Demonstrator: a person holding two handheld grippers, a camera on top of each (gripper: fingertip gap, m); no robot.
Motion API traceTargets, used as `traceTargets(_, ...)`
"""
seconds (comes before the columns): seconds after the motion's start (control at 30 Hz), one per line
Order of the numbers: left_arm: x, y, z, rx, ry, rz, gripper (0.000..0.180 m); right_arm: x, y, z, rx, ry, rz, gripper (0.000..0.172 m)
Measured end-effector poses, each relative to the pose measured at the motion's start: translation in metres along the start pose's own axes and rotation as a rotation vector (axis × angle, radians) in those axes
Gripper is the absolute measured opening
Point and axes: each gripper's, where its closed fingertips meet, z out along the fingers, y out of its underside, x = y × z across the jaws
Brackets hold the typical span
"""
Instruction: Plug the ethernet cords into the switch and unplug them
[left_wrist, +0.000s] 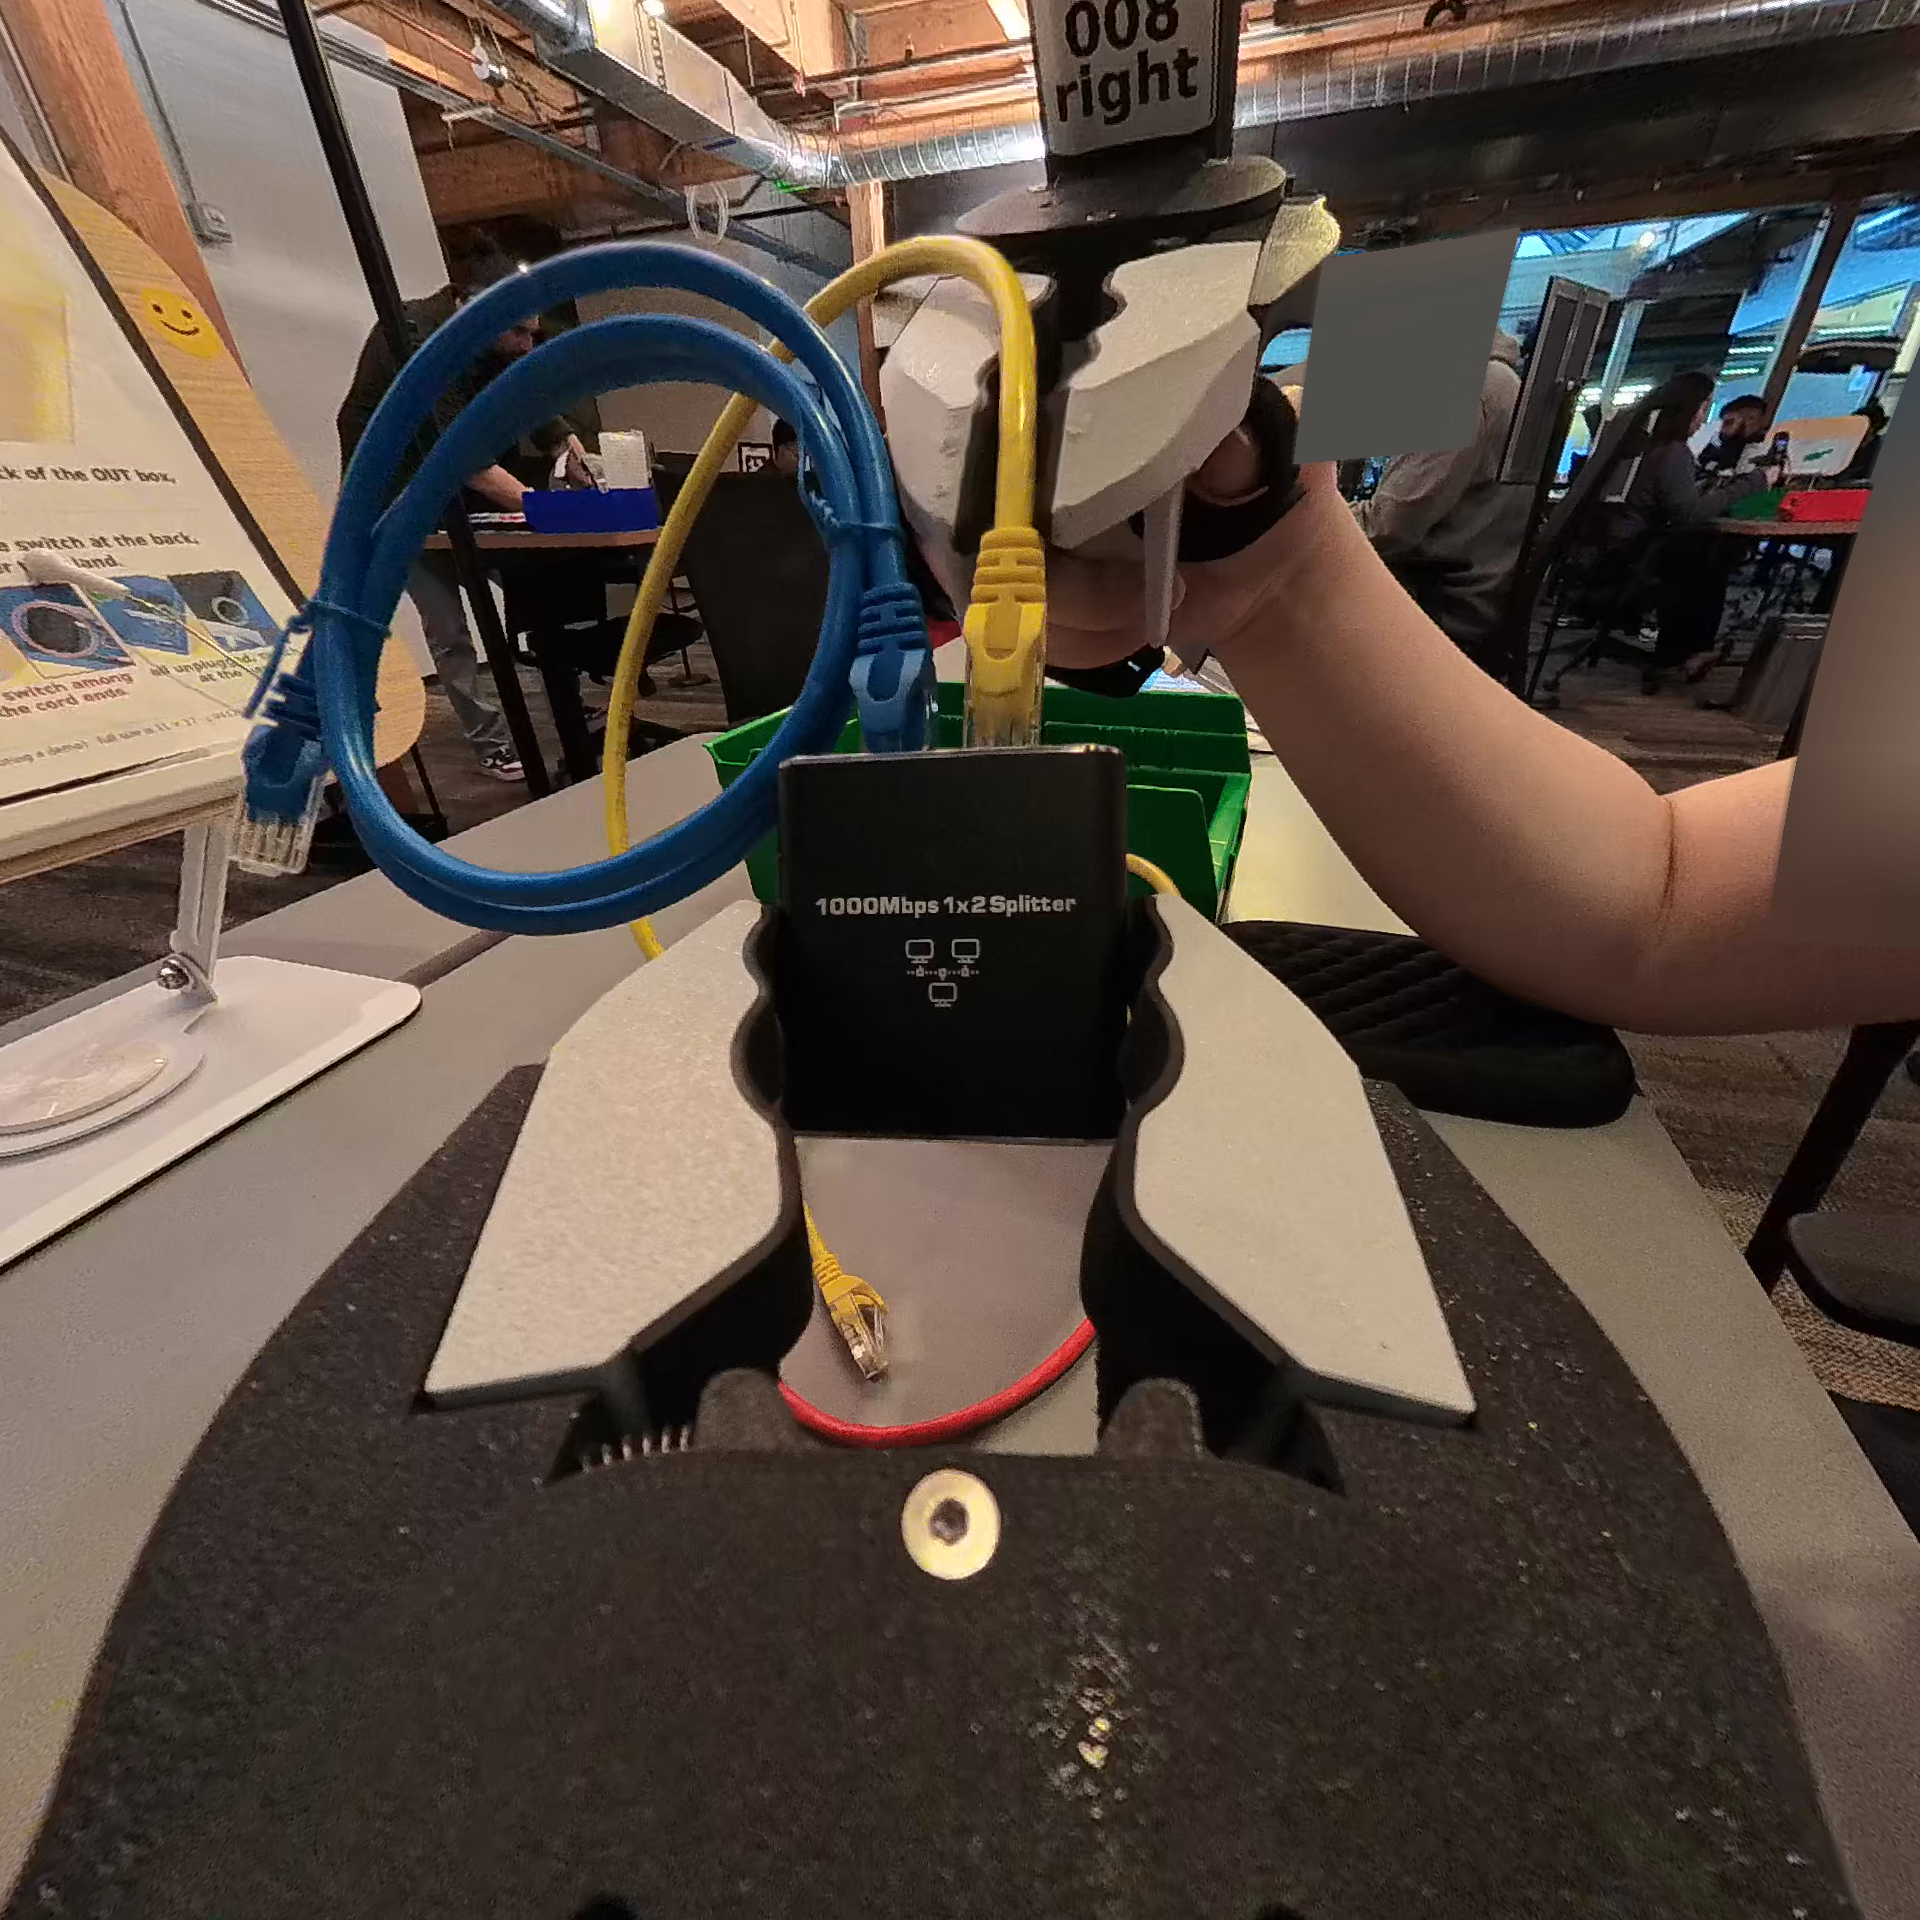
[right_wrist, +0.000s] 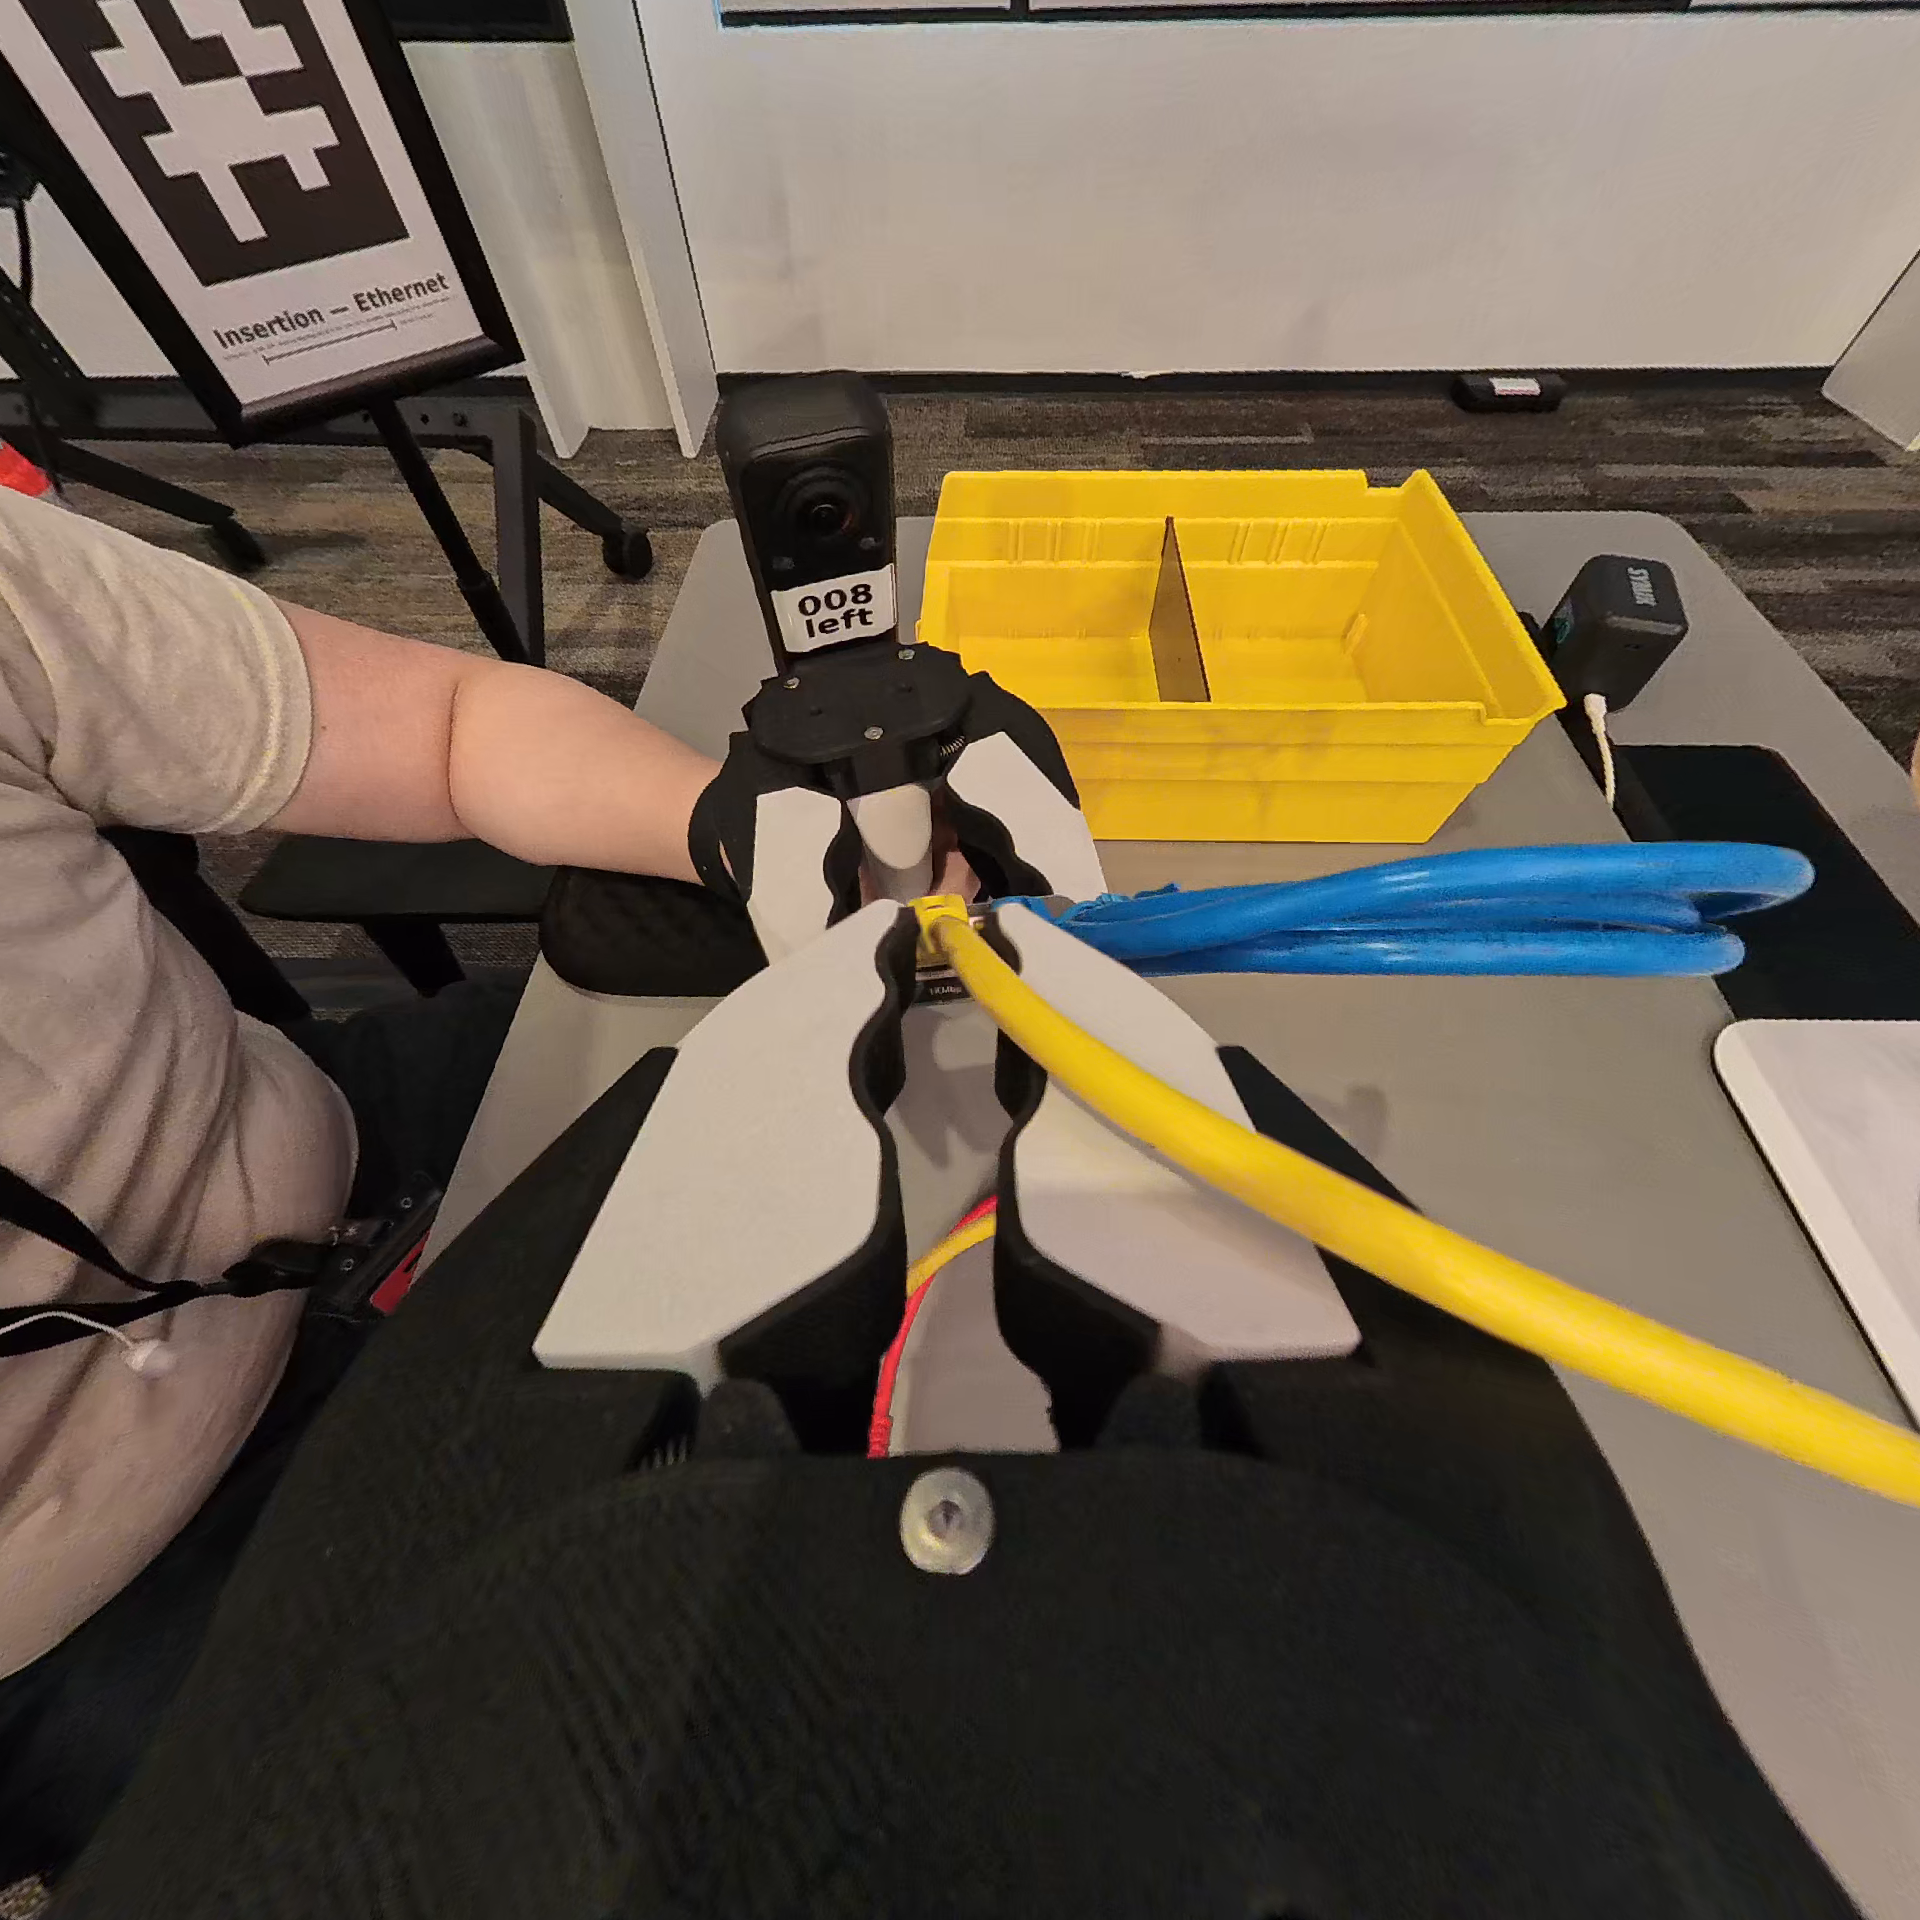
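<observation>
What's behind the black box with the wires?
Behind the black box held upright by the left gripper sits a green plastic bin. The box covers the bin's middle, so its contents stay hidden.

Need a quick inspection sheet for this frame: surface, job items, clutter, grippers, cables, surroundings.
Surface: grey table, mostly bare.
Job's things: black switch held upright; blue plug and yellow plug at its top ports.
Clutter: yellow bin, green bin, black charger, white stand.
Grippers: left gripper clamps the switch; right gripper closed around the yellow cord just behind its plug.
Cables: blue cord tied in a coil, free end dangling; red cord on the table.
Surroundings: office floor, people at desks behind.
</observation>
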Motion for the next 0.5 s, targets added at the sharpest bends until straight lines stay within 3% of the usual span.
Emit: traceTargets(0.5,0.000,0.006,0.000,-0.046,0.021,-0.032,0.063,0.001,0.017,0.004,-0.091,0.008,-0.062,0.012)
